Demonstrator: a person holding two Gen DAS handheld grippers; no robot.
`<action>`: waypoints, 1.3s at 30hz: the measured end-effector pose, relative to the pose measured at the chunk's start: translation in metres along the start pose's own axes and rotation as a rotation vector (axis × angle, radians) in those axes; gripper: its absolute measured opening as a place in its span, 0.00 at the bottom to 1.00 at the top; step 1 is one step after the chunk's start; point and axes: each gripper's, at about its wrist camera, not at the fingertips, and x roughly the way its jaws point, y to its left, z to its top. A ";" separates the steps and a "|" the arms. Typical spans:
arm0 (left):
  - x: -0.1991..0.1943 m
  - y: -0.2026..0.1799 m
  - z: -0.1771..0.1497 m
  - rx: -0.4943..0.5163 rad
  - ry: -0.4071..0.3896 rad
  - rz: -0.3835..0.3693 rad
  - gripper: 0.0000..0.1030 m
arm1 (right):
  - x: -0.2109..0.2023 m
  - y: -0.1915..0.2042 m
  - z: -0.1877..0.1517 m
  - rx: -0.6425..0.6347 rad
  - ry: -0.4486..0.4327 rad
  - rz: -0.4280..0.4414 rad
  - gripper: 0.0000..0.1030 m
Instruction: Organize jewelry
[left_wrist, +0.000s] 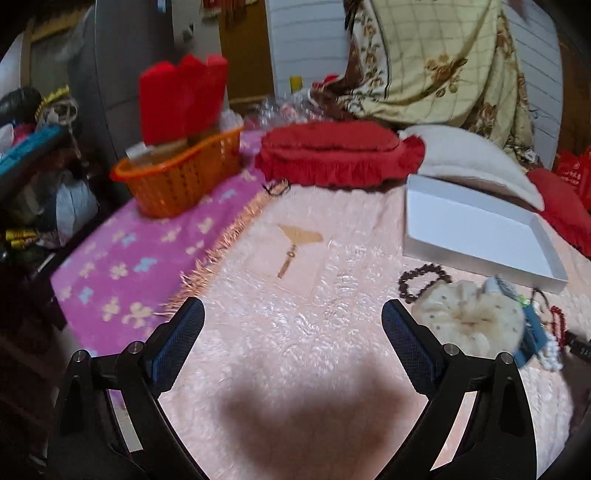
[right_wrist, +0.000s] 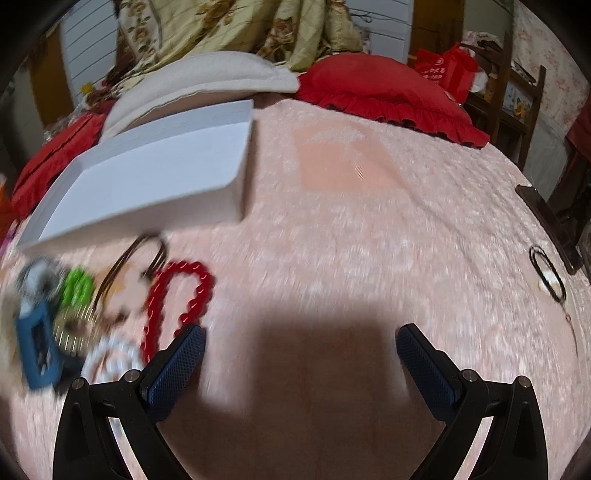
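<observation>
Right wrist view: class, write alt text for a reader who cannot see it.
The open right gripper hovers empty over a pink bedspread. To its left lies blurred jewelry, including a red bead bracelet, in front of an open white box. Red pillows lie behind.

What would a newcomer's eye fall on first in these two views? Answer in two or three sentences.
Probably the open white box lying on the pink bedspread, seemingly empty. Next, the red bead bracelet in the jumble of jewelry in front of the box, close to the open right gripper. The orange basket at far left also stands out.
</observation>
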 end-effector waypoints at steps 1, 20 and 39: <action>-0.009 0.004 -0.002 -0.002 -0.004 -0.024 0.95 | -0.004 0.001 -0.006 -0.013 0.003 0.006 1.00; -0.050 -0.044 -0.019 0.116 0.072 -0.256 0.82 | -0.086 -0.009 -0.040 -0.065 -0.100 0.208 0.66; 0.089 -0.083 -0.001 0.020 0.344 -0.501 0.79 | -0.045 0.106 -0.010 -0.244 -0.009 0.515 0.46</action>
